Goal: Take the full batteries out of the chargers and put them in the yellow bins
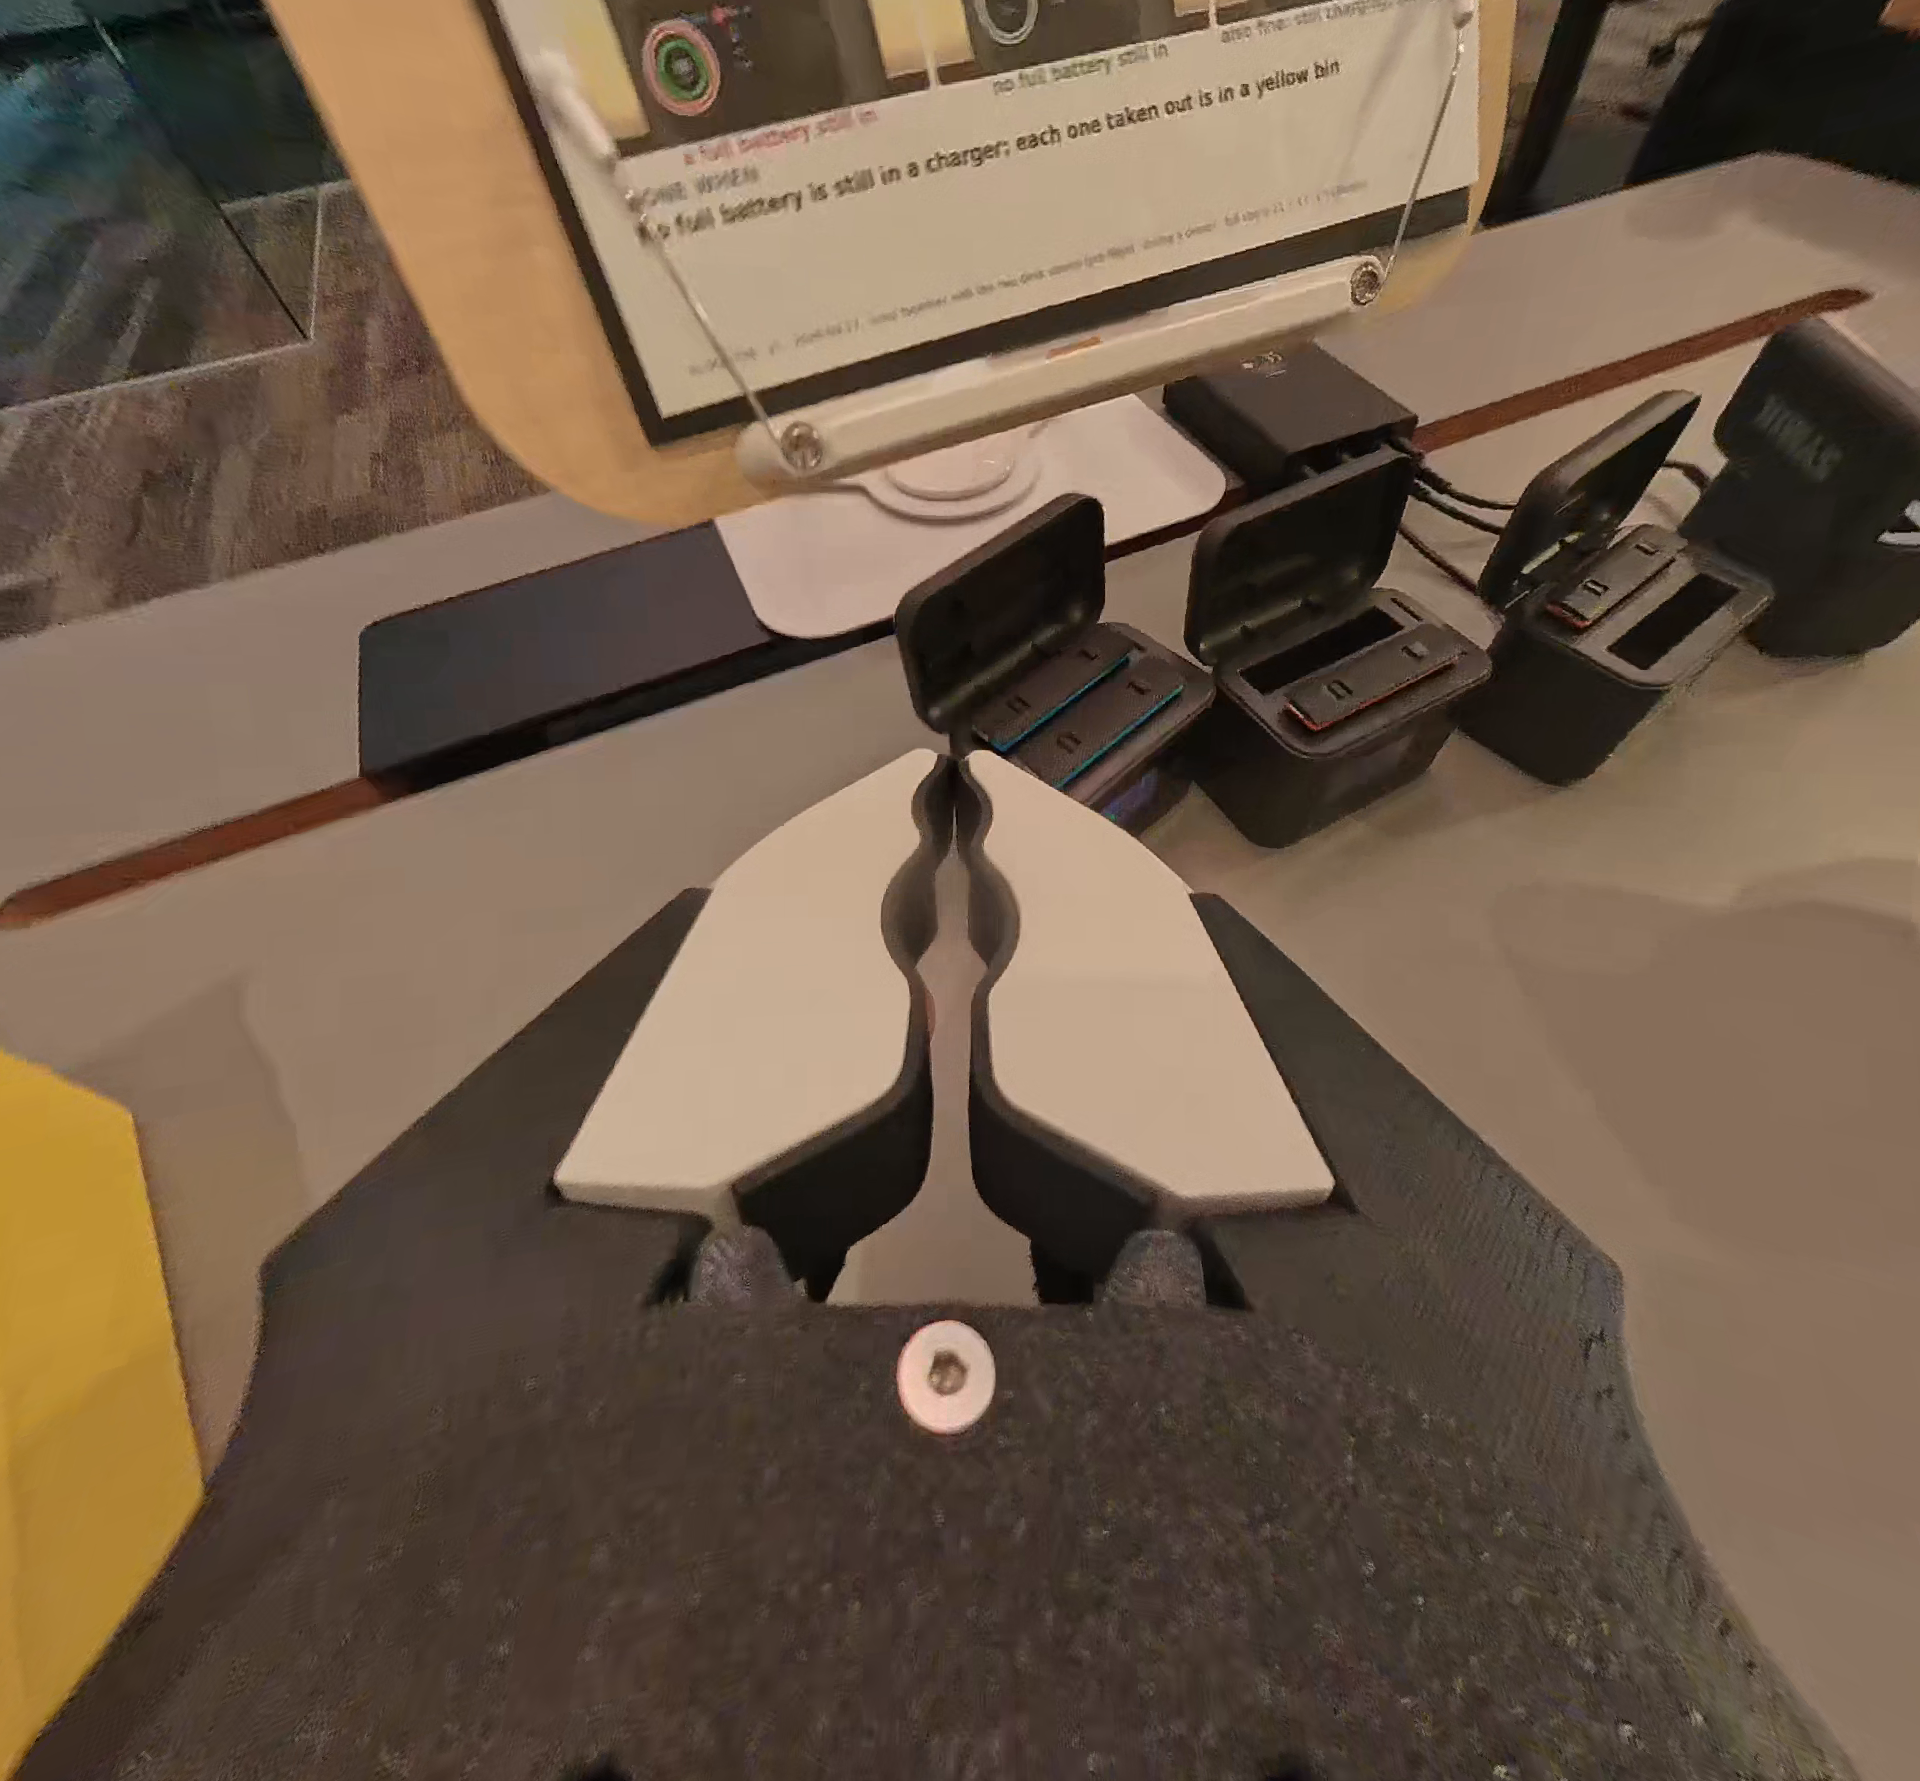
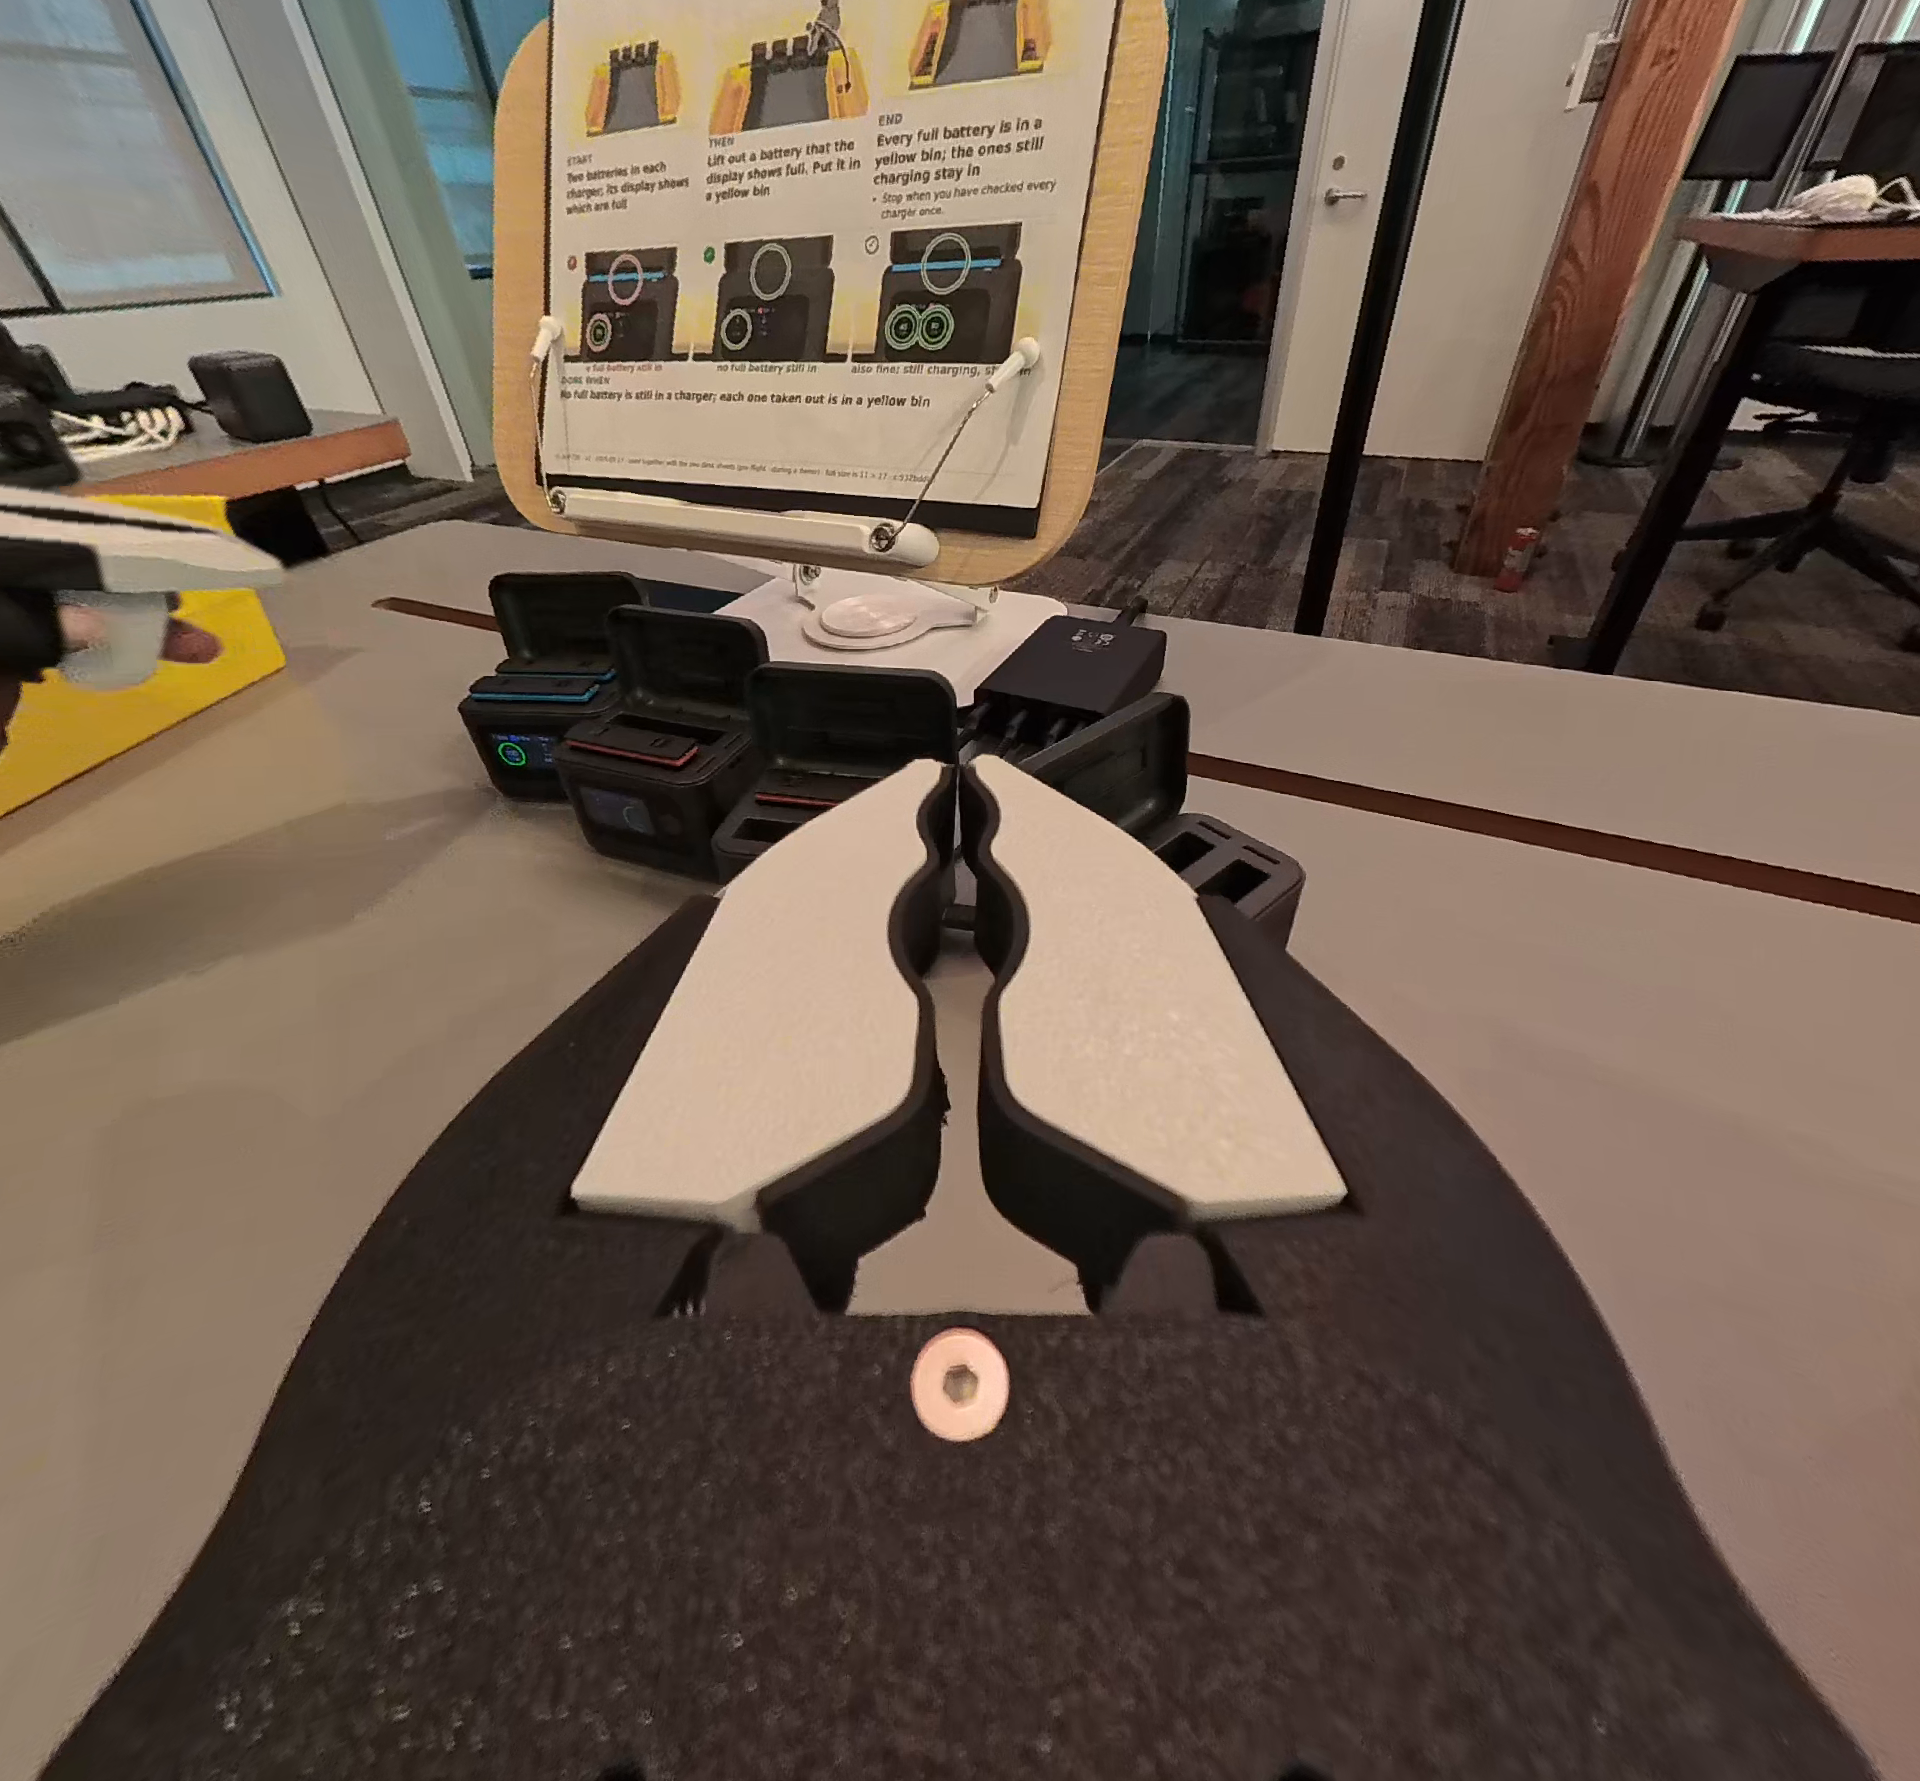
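Several black chargers stand open in a row on the grey table. In the left wrist view the nearest charger (image 1: 1122, 744) holds two blue-edged batteries (image 1: 1049, 703). The one beside it (image 1: 1340, 755) holds one red-edged battery (image 1: 1340, 705), and a third charger (image 1: 1621, 671) holds another. My left gripper (image 1: 956, 775) is shut and empty, its tips just short of the nearest charger. My right gripper (image 2: 958, 775) is shut and empty, in front of the row's right end. There the blue-battery charger (image 2: 520, 744) shows a green ring, and an empty charger (image 2: 1236, 869) sits at the far right. A yellow bin (image 1: 73, 1316) lies at my left.
An instruction sheet on a wooden stand (image 2: 810, 204) rises behind the chargers, with a black power adapter (image 2: 1070, 661) and cables beside it. The yellow bin (image 2: 135, 692) and my left gripper (image 2: 135, 547) show at the left edge of the right wrist view. Office chairs and desks stand beyond. Left tips to right tips: about 35 cm.
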